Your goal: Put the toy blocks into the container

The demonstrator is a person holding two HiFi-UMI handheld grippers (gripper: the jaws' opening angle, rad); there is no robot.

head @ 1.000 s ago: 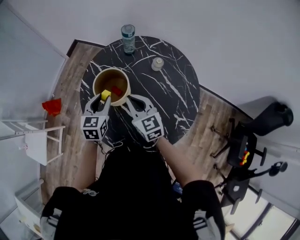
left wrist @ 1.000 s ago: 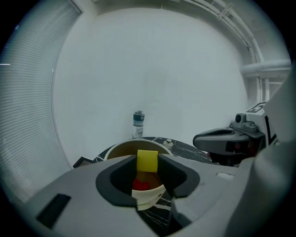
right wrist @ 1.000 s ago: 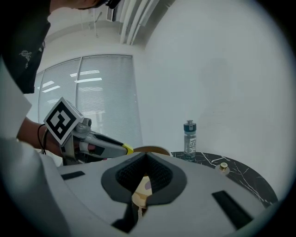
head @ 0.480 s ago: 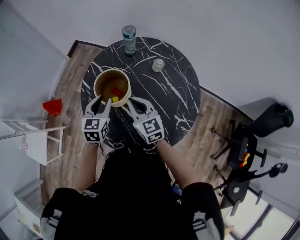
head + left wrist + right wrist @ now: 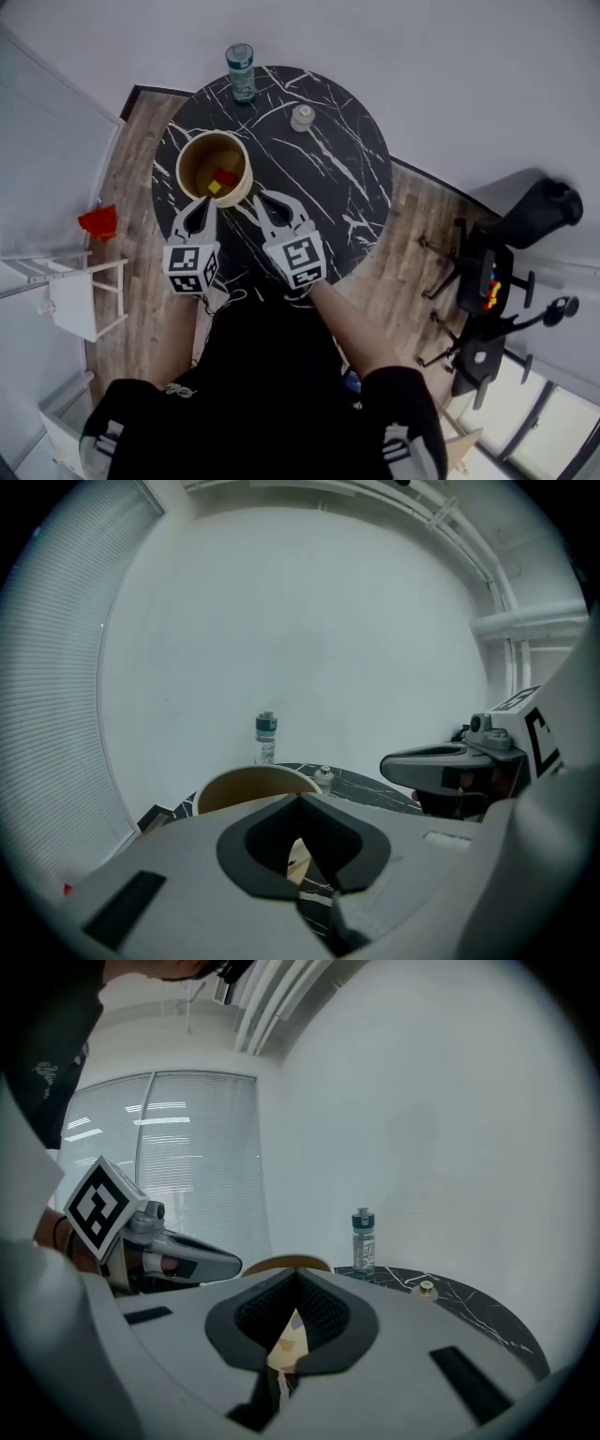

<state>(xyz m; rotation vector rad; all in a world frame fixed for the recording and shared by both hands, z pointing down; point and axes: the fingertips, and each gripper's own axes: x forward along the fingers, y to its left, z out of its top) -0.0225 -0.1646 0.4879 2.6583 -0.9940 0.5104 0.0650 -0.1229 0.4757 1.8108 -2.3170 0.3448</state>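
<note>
A tan round container [image 5: 189, 153] stands on the left part of the black marble table [image 5: 328, 169]. Inside it lie a red block [image 5: 225, 176] and a yellow block [image 5: 214, 187]. My left gripper [image 5: 202, 204] sits just short of the container's near rim, shut and empty; in the left gripper view its tips [image 5: 300, 799] meet in front of the container [image 5: 246, 785]. My right gripper [image 5: 263, 198] hovers beside it to the right, also shut with nothing held, its tips [image 5: 297, 1279] pointing past the container's rim [image 5: 286, 1262].
A water bottle [image 5: 240, 70] stands at the table's far edge and a small capped jar [image 5: 302, 116] to its right. On the floor are a red object [image 5: 99, 222] and white frame [image 5: 80, 291] at left, a black office chair [image 5: 487, 281] at right.
The yellow block left my left gripper and now lies in the container. That gripper drew back toward me and shut. The right gripper barely moved.
</note>
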